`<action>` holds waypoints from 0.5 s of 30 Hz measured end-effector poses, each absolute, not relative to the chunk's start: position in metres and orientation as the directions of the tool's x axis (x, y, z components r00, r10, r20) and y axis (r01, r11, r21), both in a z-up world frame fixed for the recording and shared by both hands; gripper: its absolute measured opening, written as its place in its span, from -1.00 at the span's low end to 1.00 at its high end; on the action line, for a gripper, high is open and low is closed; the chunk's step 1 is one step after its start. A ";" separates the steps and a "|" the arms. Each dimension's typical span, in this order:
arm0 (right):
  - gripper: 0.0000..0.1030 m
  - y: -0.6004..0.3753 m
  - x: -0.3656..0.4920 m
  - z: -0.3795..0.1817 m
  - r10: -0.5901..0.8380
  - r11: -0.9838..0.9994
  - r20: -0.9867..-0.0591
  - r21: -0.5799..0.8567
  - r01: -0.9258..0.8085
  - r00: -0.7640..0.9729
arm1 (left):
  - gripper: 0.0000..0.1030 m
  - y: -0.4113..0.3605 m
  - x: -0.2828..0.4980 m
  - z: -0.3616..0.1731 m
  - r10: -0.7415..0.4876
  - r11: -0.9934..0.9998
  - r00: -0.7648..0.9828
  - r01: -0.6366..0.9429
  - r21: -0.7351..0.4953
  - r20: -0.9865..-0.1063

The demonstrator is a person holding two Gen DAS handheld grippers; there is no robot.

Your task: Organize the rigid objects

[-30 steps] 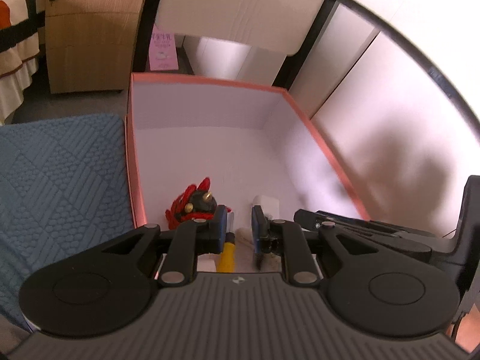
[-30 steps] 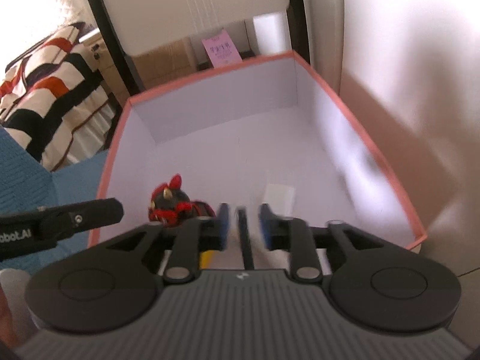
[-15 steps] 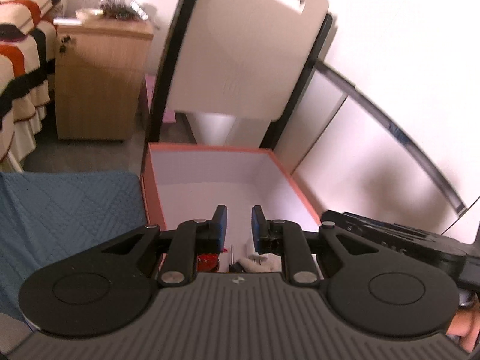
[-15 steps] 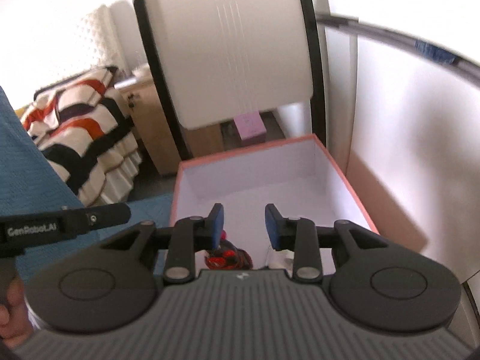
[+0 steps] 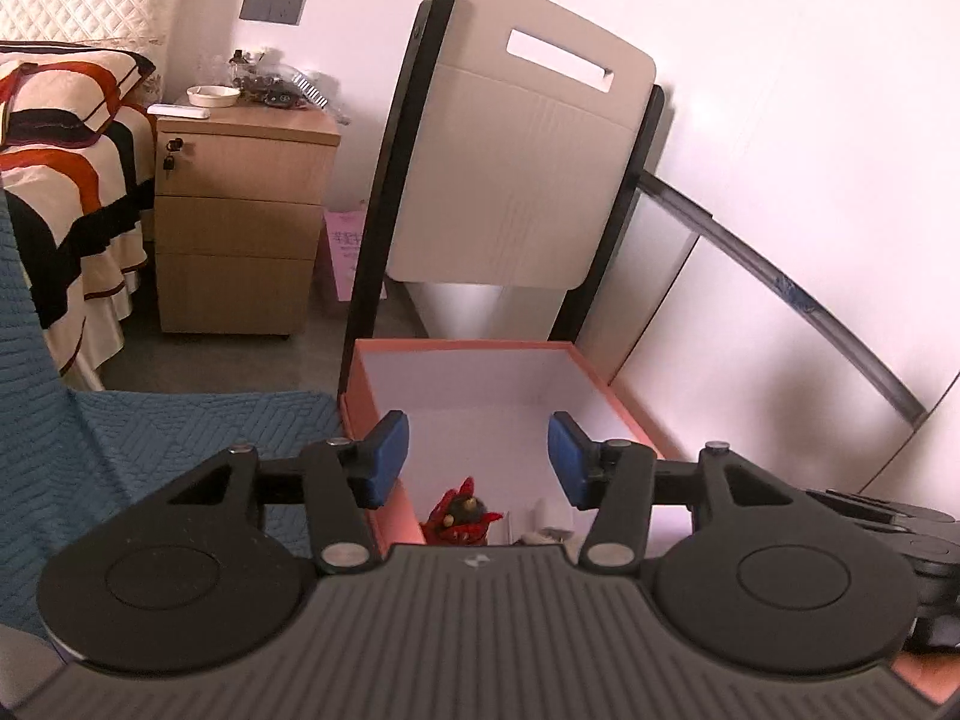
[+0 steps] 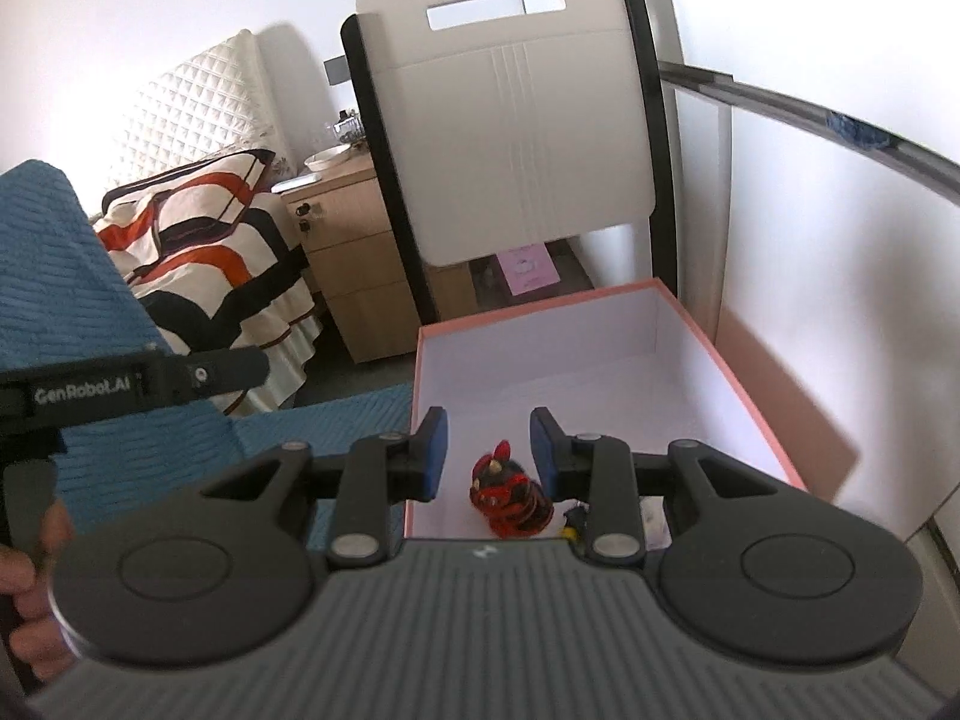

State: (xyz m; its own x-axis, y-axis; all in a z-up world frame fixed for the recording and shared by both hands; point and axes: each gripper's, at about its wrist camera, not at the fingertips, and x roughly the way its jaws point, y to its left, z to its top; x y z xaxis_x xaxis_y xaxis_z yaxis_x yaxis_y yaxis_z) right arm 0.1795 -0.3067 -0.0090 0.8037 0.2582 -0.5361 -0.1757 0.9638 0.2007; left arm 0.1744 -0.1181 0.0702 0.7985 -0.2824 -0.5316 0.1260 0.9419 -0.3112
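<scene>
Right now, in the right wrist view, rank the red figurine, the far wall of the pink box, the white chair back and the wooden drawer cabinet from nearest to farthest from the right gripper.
1. Red figurine, just below the right gripper, at the box's near end.
2. Pink box, far wall, ahead.
3. White chair back, standing behind the box.
4. Wooden drawer cabinet, back left by the bed; its order with the chair back is close, so uncertain.

A bedroom in a home; a bed (image 5: 54,180) with a striped cover and a quilted white headboard (image 6: 192,120) stands by the wall; beside it a wooden nightstand (image 5: 237,222) with locked drawers bears a dish (image 5: 213,96) and small clutter; a chair (image 6: 510,102) stands near.
</scene>
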 end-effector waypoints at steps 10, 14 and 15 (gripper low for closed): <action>-0.36 -0.306 0.160 -0.017 0.245 0.967 -0.547 0.200 -0.159 0.801 | 0.59 -0.109 0.147 0.070 -0.241 0.950 0.817 0.090 -0.298 -0.523; -0.36 -0.305 0.152 -0.024 0.237 0.970 -0.559 0.189 -0.156 0.795 | 0.80 -0.108 0.139 0.066 -0.217 0.958 0.821 0.074 -0.279 -0.528; -0.35 -0.305 0.151 -0.026 0.234 0.970 -0.562 0.189 -0.152 0.793 | 0.83 -0.107 0.137 0.064 -0.216 0.959 0.819 0.075 -0.275 -0.531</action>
